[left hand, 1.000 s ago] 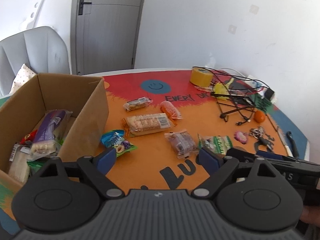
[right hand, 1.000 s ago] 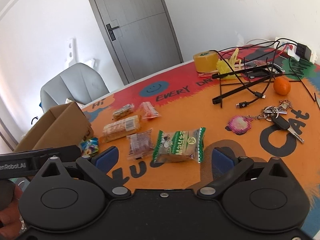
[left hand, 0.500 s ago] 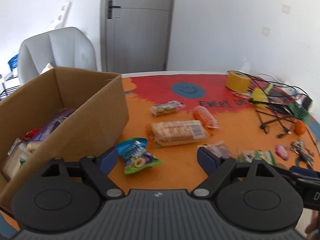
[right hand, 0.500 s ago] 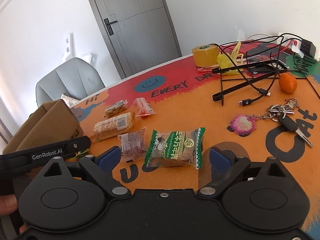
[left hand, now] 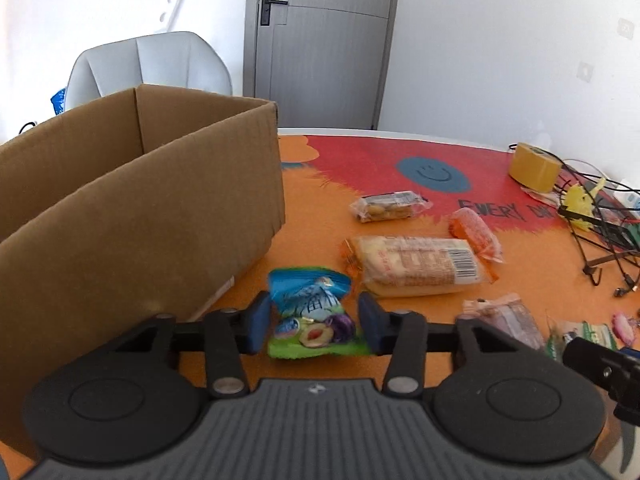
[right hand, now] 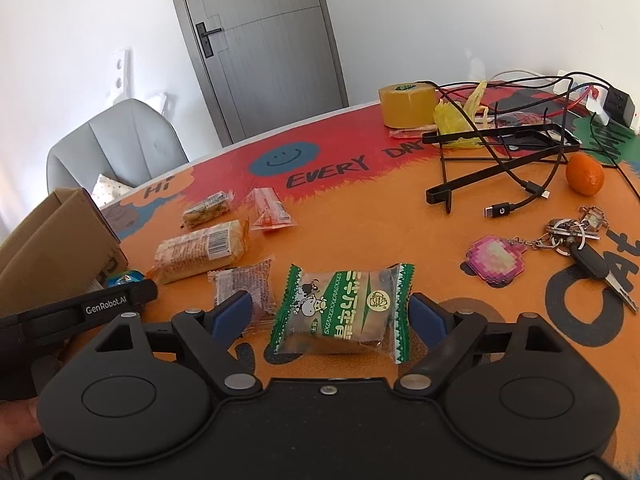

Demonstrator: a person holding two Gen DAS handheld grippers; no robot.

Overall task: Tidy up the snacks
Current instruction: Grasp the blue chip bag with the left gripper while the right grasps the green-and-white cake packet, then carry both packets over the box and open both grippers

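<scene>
Two grippers worked low over the orange table point(right hand: 360, 240). Left gripper point(left hand: 314, 322): jaws closing, blue-and-green candy packet point(left hand: 310, 312) lying flat between them, pads flanking its sides, contact not clear; packet sat just beside the near corner of the cardboard box point(left hand: 140, 208). Right gripper point(right hand: 330, 314): jaws spread wide but narrowing, green-edged cake packet point(right hand: 344, 312) between them on the table, pads standing apart from its ends. Dark snack packet point(right hand: 244, 284) lay just beside the right gripper's left pad.
</scene>
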